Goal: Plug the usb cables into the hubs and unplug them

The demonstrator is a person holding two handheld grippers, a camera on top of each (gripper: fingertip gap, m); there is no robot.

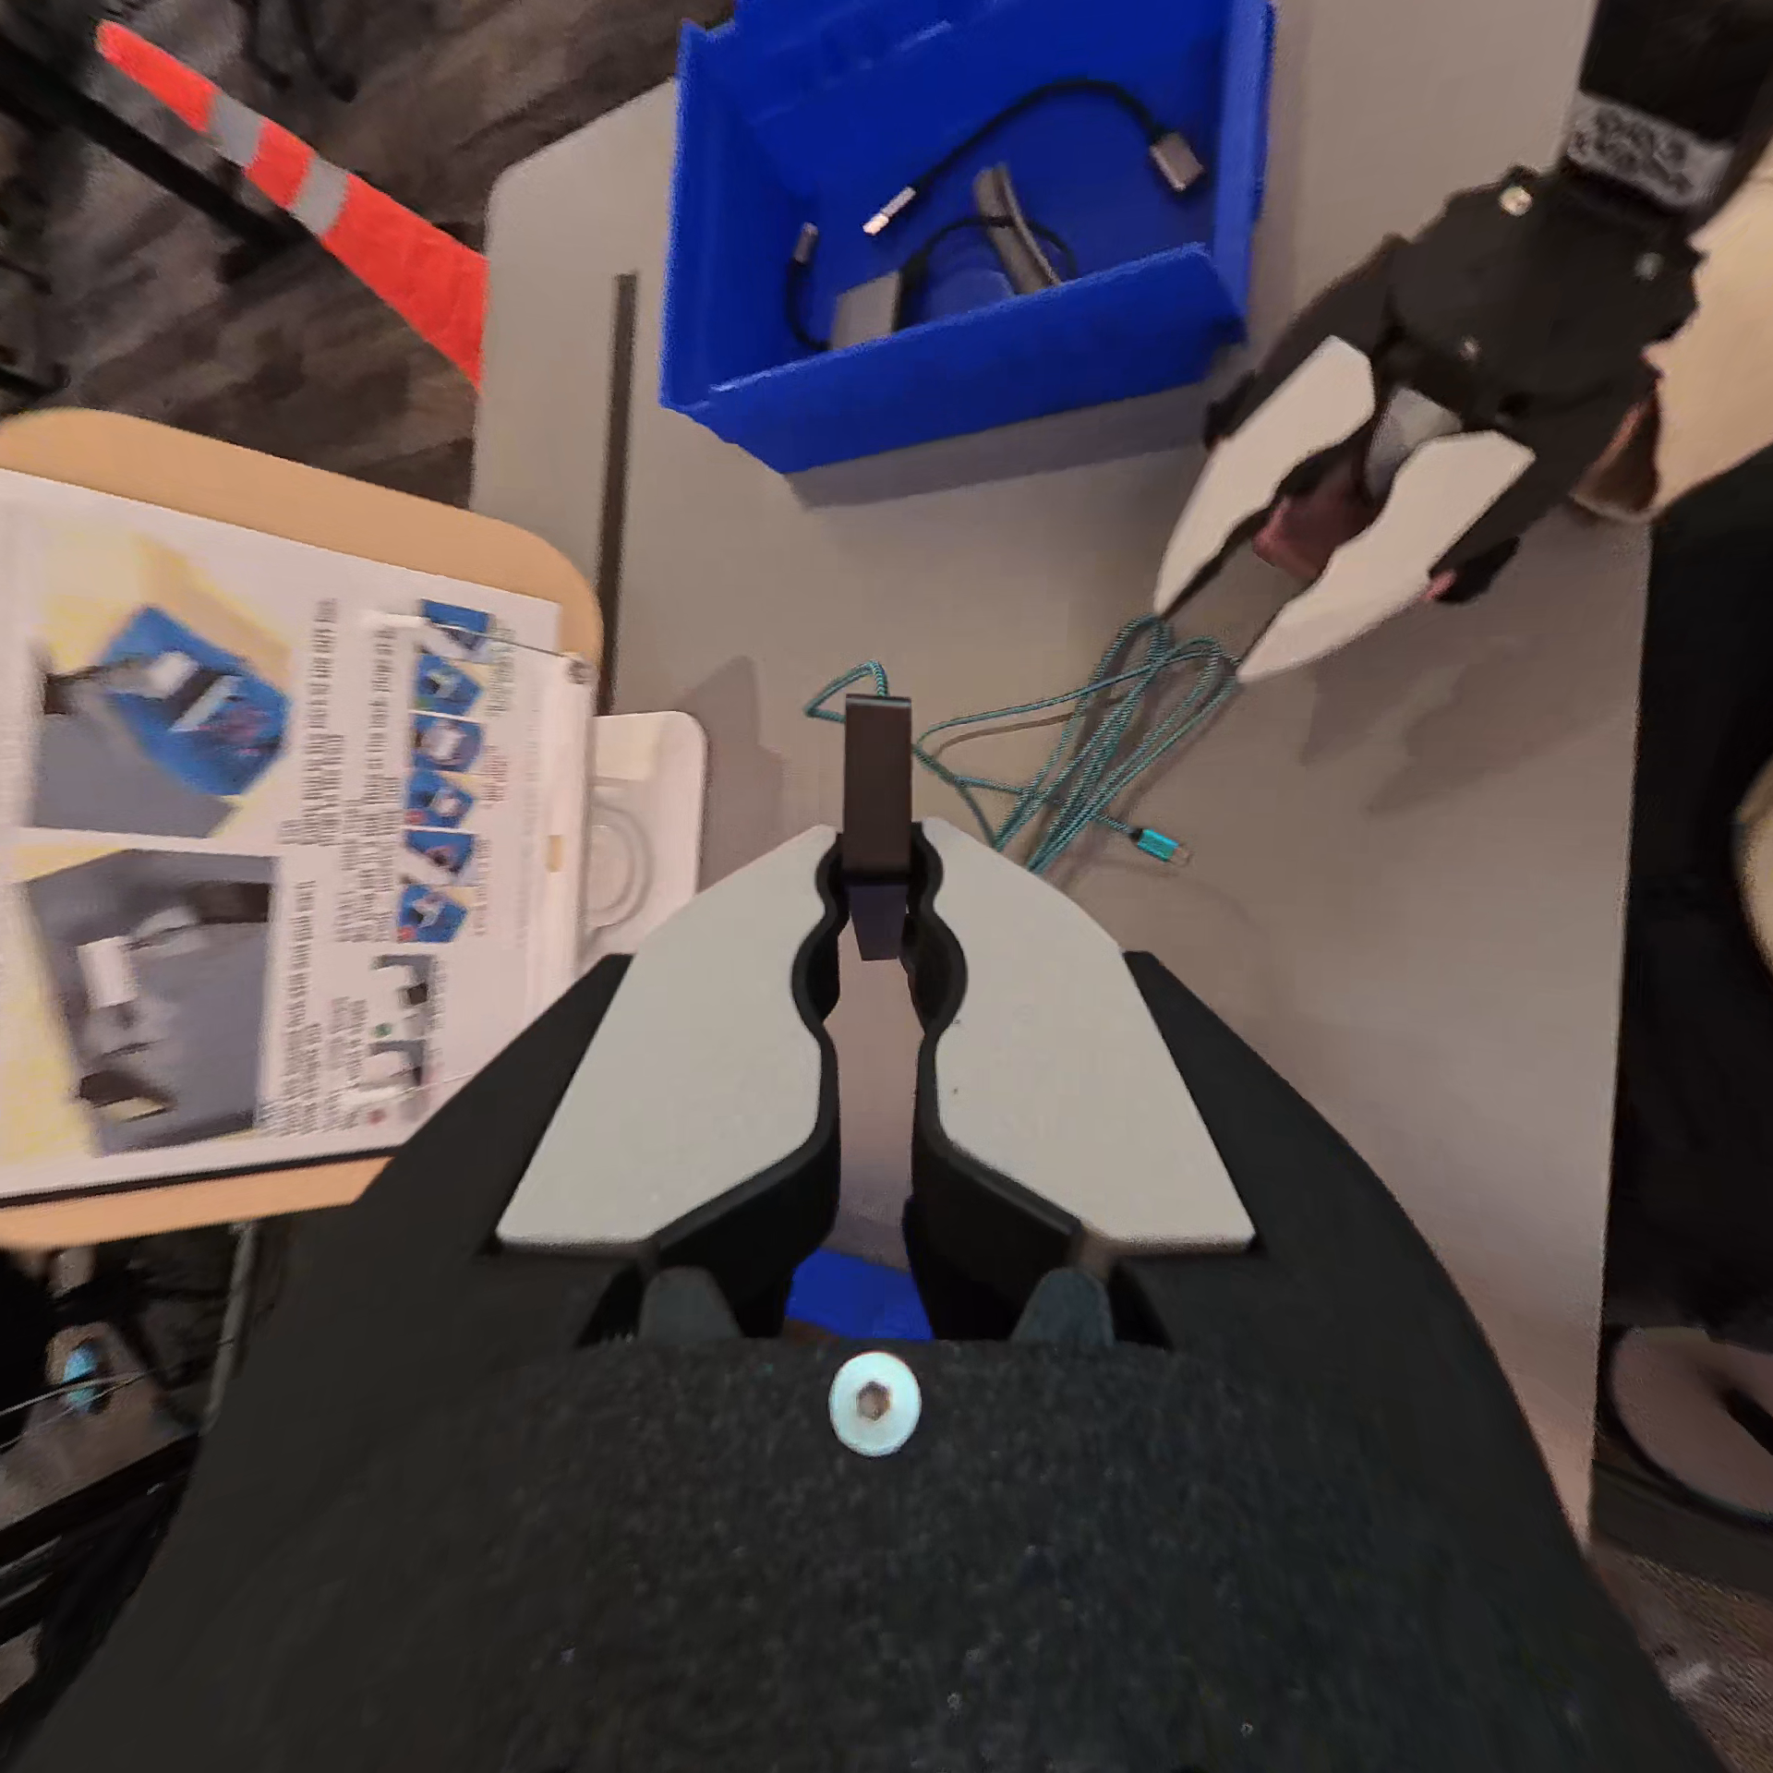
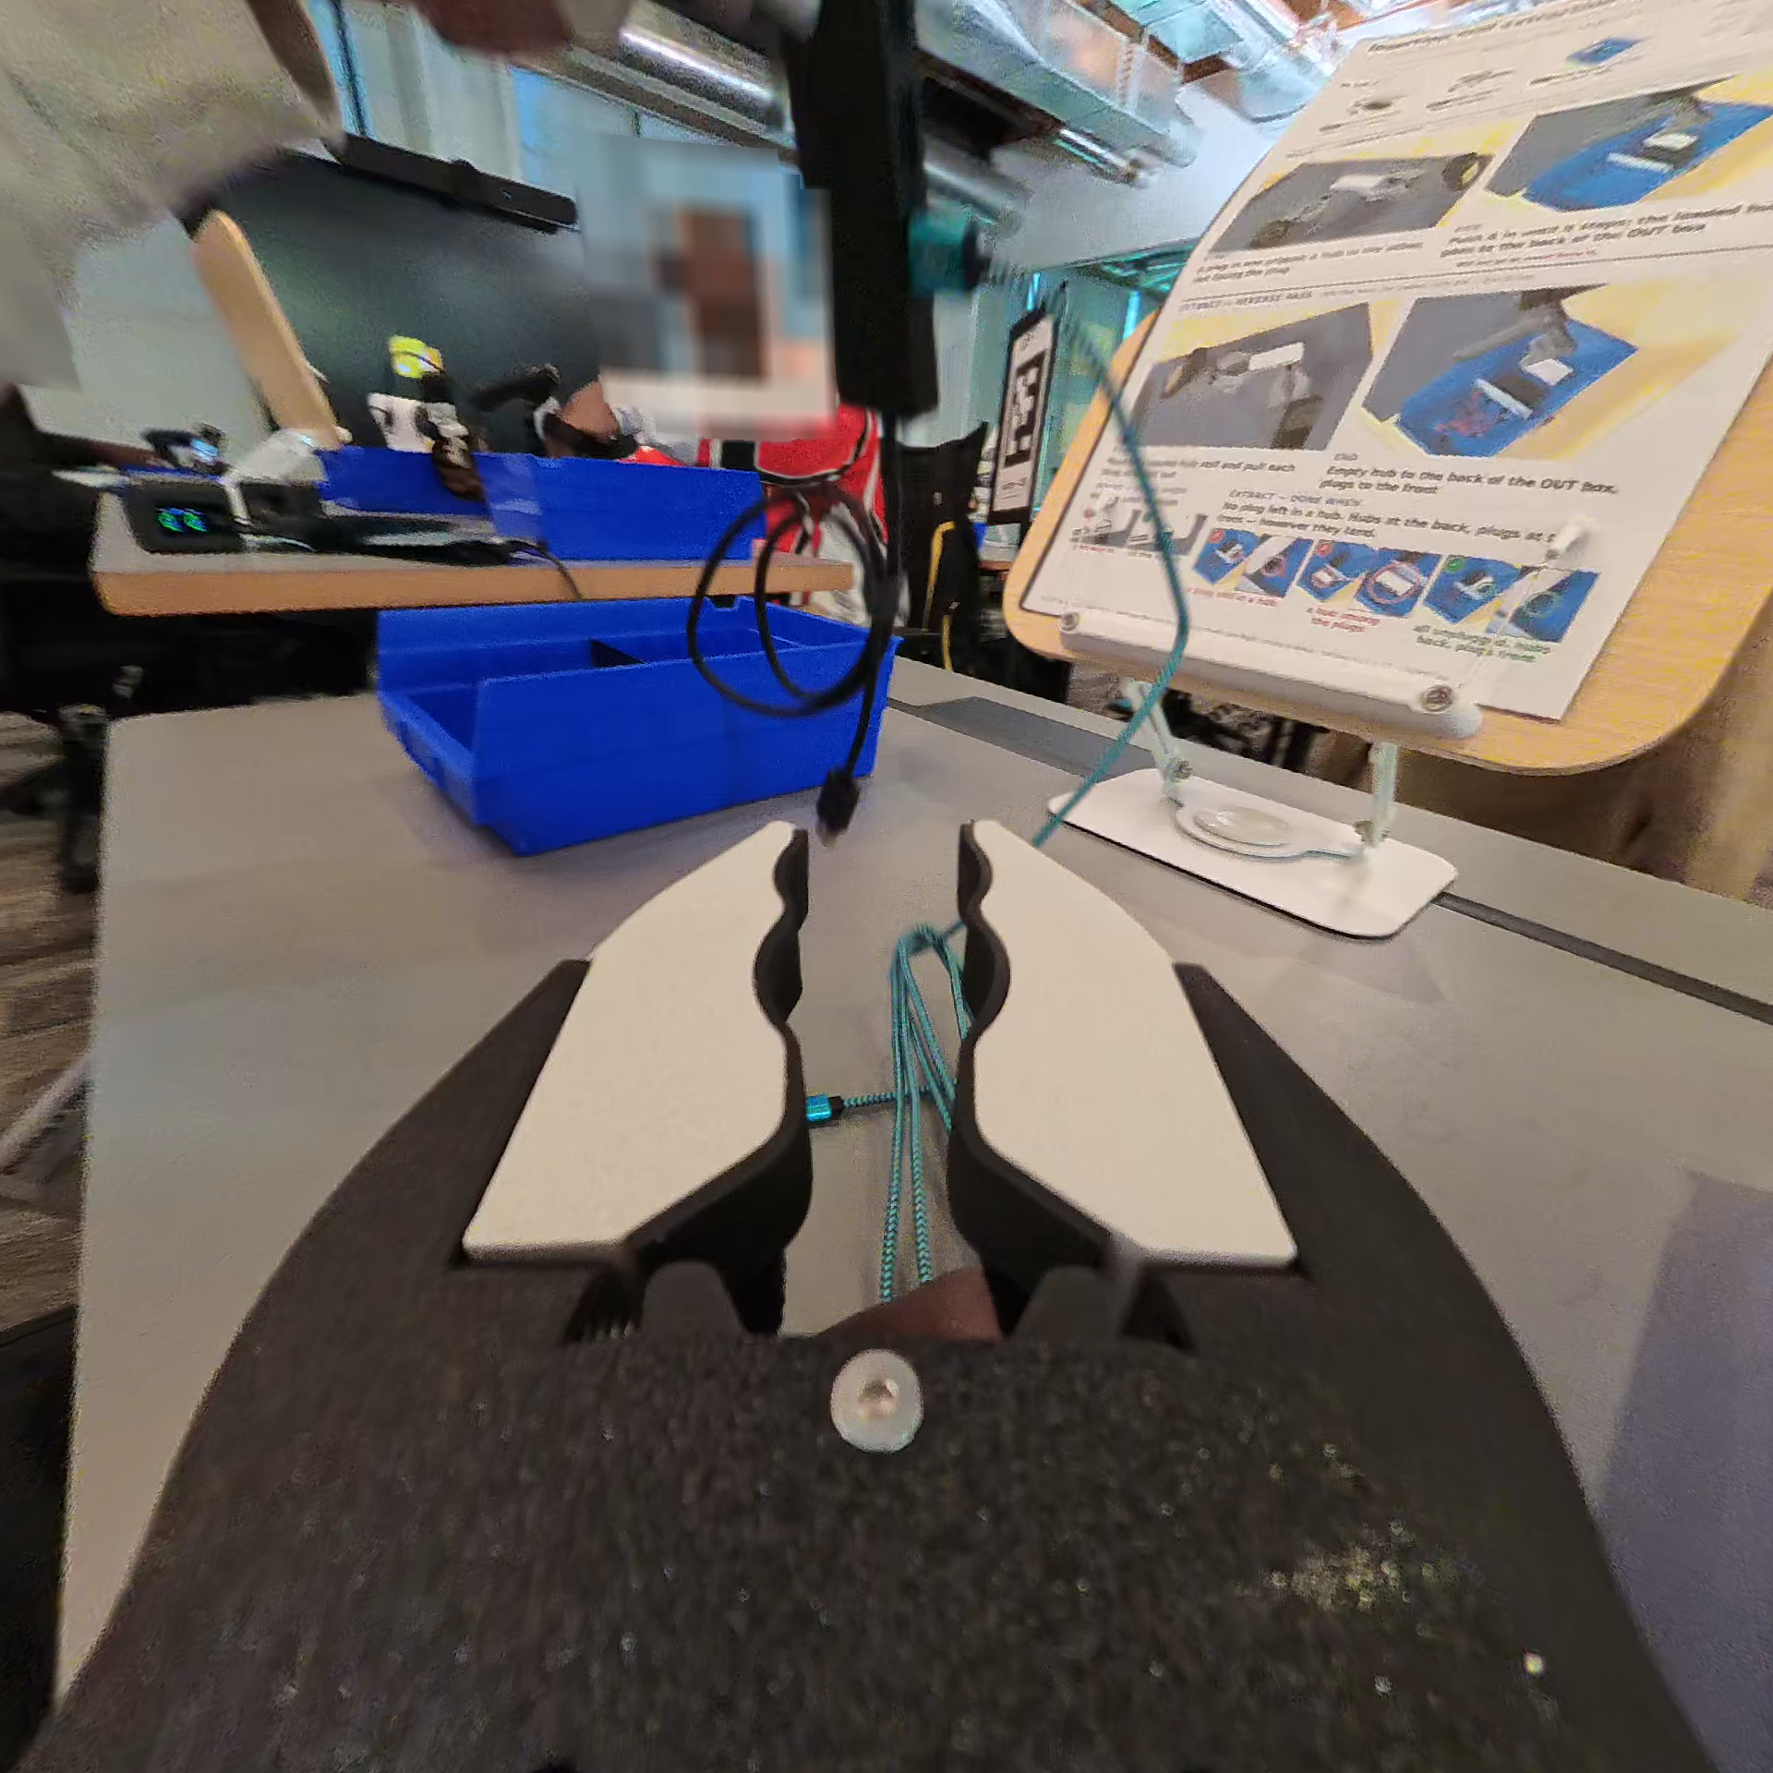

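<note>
My left gripper [image 1: 875,844] is shut on a dark bar-shaped hub [image 1: 875,758] and holds it above the grey table. In the right wrist view the hub [image 2: 873,240] hangs high up. A teal plug [image 2: 945,254] sits in its side, and a black cable [image 2: 796,614] dangles from it in loops. The teal braided cable [image 1: 1084,729] lies coiled on the table, its free teal plug [image 1: 1156,849] beside it. My right gripper [image 2: 883,844] is open and empty, low over that coil [image 2: 911,1055]. It also shows in the left wrist view [image 1: 1207,638].
A blue bin [image 1: 921,403] at the far side of the table holds more cables and grey hubs; it also shows in the right wrist view [image 2: 624,739]. An instruction sheet on a wooden board with a white stand [image 2: 1247,854] is beside the work spot. Spacing between my two grippers at the tips: around 15 cm.
</note>
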